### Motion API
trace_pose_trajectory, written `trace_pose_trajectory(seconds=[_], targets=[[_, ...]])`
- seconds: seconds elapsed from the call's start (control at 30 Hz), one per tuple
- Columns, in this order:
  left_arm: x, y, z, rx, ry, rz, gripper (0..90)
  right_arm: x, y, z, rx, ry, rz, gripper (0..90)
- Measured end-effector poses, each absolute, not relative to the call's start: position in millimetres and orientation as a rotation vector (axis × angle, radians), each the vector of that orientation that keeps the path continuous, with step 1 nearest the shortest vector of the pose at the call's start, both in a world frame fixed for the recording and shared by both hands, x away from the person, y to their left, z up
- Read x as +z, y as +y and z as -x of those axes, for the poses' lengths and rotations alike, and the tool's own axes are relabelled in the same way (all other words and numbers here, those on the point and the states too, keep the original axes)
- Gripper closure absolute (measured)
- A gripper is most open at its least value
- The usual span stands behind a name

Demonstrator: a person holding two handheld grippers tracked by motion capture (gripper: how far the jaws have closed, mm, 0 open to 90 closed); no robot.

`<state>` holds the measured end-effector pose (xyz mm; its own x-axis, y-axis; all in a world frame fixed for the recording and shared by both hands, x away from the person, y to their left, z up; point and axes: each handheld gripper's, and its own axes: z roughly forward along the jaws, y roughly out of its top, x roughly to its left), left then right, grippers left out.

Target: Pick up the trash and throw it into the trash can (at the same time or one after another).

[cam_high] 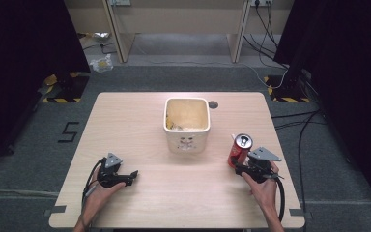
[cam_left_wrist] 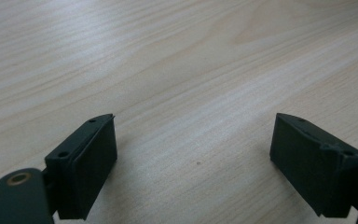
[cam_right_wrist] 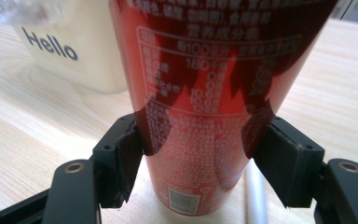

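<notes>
Right gripper (cam_right_wrist: 198,149): jaws closed against both sides of an upright red can (cam_right_wrist: 205,93), lower right of the high view. Left gripper (cam_left_wrist: 193,154): jaws spread wide, nothing between them, over bare wooden table (cam_left_wrist: 168,60), lower left. Cream bin (cam_high: 187,124) marked "Hello": table centre, behind the can.

Table (cam_high: 174,193): pale wood grain, matt, smooth under the left gripper (cam_left_wrist: 193,140). Gripper jaws were matt black plastic. Red can (cam_right_wrist: 205,107) between the right gripper (cam_right_wrist: 198,154) jaws: glossy printed metal. Cream bin (cam_high: 187,140) beyond it: smooth, looked plastic.
</notes>
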<state>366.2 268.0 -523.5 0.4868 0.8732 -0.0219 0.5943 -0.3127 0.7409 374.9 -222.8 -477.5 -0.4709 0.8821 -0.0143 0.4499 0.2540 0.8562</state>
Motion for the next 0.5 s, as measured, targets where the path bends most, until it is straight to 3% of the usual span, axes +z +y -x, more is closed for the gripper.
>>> trace_pose_trajectory(seconds=[0.5], targets=[[-523.5, 268.0, -366.2, 0.508, 1.206, -2.031, 13.7, -430.0, -218.8, -376.7, 1.176, 2.028, -1.163, 34.4]])
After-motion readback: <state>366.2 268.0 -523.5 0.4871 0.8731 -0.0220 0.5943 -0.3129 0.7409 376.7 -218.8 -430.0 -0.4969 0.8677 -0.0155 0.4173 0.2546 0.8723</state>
